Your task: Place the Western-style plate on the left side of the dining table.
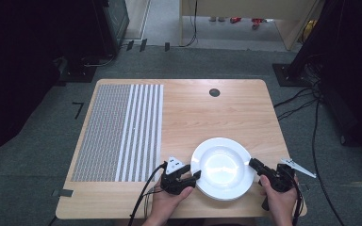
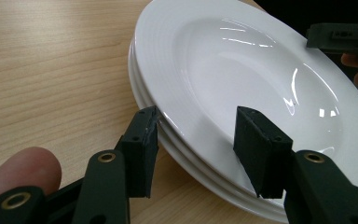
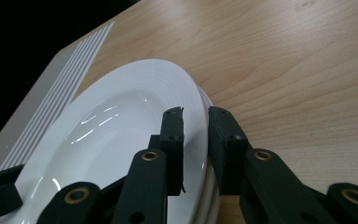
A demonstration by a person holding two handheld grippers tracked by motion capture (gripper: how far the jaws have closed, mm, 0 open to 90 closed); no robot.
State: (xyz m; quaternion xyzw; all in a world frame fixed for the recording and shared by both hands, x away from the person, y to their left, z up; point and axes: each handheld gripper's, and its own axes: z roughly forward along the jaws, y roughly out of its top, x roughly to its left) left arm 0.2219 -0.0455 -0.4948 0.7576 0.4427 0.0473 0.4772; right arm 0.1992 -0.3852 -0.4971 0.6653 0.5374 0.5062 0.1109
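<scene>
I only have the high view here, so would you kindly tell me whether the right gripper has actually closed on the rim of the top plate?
Observer: Yes. In the right gripper view, the right gripper has one jaw on the top plate and one outside its rim, pinching it.
Operator: Thank you. How many plates are in the stack?
Observer: At least three: the left gripper view shows two more rims under the top plate's edge.
Operator: Has the left gripper gripped yet?
Observer: Not yet. The left gripper straddles the top plate's rim with a gap at the inner jaw.
</scene>
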